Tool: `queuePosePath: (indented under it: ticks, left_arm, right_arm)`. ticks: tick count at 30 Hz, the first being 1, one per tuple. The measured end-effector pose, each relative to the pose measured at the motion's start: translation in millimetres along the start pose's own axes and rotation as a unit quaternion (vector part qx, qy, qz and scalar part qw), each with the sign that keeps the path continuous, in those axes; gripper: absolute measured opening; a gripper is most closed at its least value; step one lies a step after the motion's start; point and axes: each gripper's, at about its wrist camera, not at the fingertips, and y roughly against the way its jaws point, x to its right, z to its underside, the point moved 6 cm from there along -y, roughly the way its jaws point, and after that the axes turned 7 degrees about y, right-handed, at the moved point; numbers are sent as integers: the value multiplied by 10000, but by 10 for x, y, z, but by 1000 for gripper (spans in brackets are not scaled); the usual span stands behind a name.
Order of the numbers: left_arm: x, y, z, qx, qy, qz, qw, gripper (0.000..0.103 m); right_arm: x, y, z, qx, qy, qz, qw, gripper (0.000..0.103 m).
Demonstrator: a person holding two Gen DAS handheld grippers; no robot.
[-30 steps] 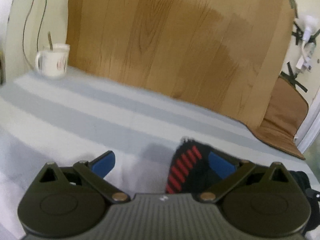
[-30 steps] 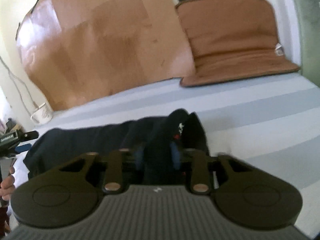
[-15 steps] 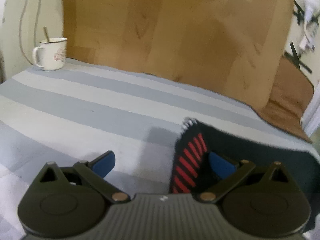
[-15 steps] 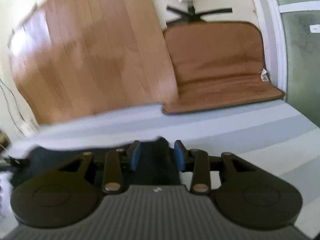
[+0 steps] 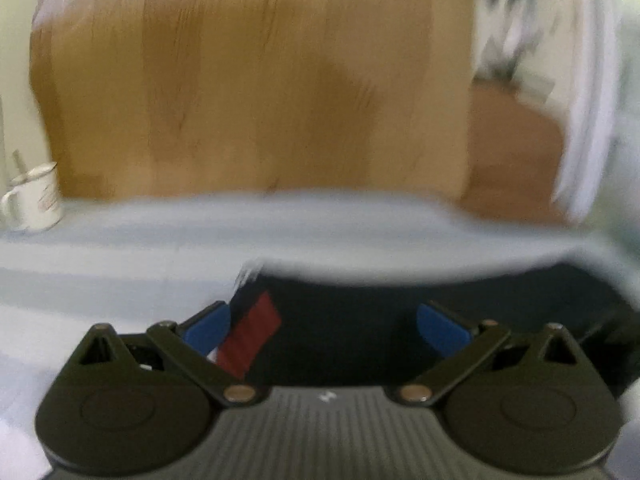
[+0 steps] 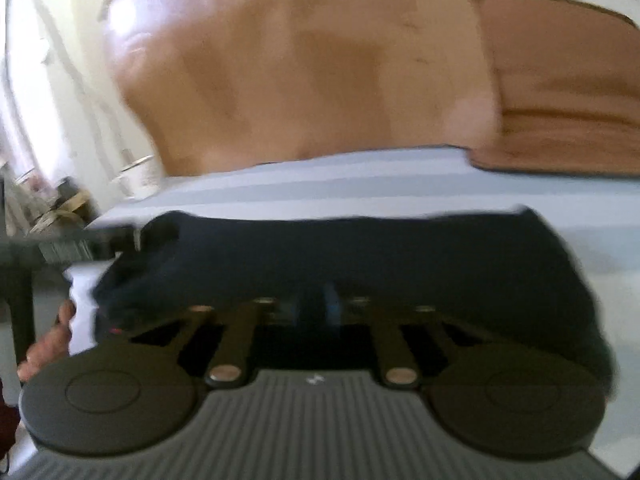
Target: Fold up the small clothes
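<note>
We are spreading a dark garment point(image 6: 360, 256) across the striped bed point(image 6: 360, 184), and it is now lying wider and flatter than half a second ago. Then it showed in the right view only as a narrow strip between the fingers; now it is stretching in a broad band from the left edge to the right. In the left view the red striped patch point(image 5: 250, 340) has slid over from the right pad to just beside the left pad point(image 5: 206, 326), so the cloth is moving across that tool. Both views are blurred, so we are swinging fast.

Our left gripper point(image 5: 324, 322) is standing wide apart, with the cloth lying between the pads but not pinched. Our right gripper point(image 6: 320, 304) is closed together on the garment's near edge.

We judge this to be the laying-out step: with the cloth flat, a fold can follow, and the left tool needs a hold on its end first.

As for writing, we are seeing a small pale logo on each gripper body, too small to read. The mug point(image 5: 34, 200) at the back left is carrying a faint reddish mark, unreadable in the blur.
</note>
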Motion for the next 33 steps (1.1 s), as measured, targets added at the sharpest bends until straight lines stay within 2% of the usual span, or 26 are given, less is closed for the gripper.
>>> queuePosePath:
  ticks: [1, 3, 4, 8, 13, 23, 33]
  left_arm:
    - [-55, -125, 100, -231, -19, -154, 9996, 103]
    - [-226, -189, 97, -497, 541, 129, 9972, 103]
    - [-288, -221, 97, -559, 663, 162, 9961, 103]
    - [-256, -209, 111, -501, 467, -2, 9977, 103]
    - [-240, -226, 120, -493, 458, -54, 9977, 103]
    - [-74, -121, 120, -121, -132, -622, 9979, 103]
    - [-88, -115, 119, -128, -93, -599, 9981, 103]
  right_arm:
    - [118, 53, 27, 5, -178, 69, 9998, 0]
    - [350, 189, 127, 17, -583, 181, 9981, 0]
    - [450, 258, 199, 11, -713, 328, 9969, 0]
    - [667, 513, 430, 309, -1499, 47, 9882, 0]
    - [605, 488, 450, 531, -1427, 149, 9882, 1]
    - [611, 482, 456, 598, -1376, 182, 9885, 1]
    - [600, 498, 470, 632, -1378, 169, 9883, 4]
